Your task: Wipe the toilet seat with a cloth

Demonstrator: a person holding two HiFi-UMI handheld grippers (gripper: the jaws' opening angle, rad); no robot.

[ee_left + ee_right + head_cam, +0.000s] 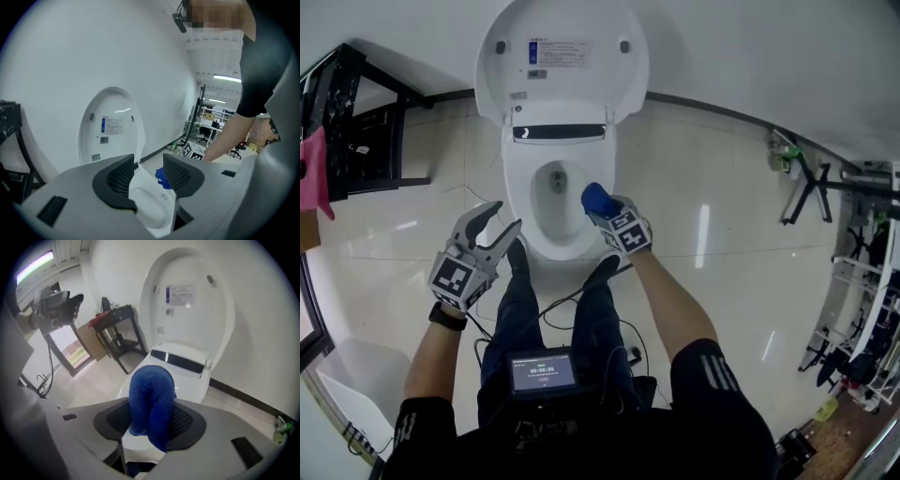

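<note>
Left gripper [502,221] open and empty, right gripper [605,214] clamped on a blue cloth [597,198].
We hold the left one just off the left edge of the toilet seat [551,247], jaws well apart with nothing between them; the cloth, pinched in the right jaws, is at the seat's right edge, below the raised lid [562,84].

glossy white toilet seat [542,246] (smooth plastic); nubby blue cloth [152,401]; shiny floor tiles [712,253].

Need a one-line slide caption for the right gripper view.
Folded blue cloth clamped in the right tool, facing the white toilet with its lid raised.
</note>
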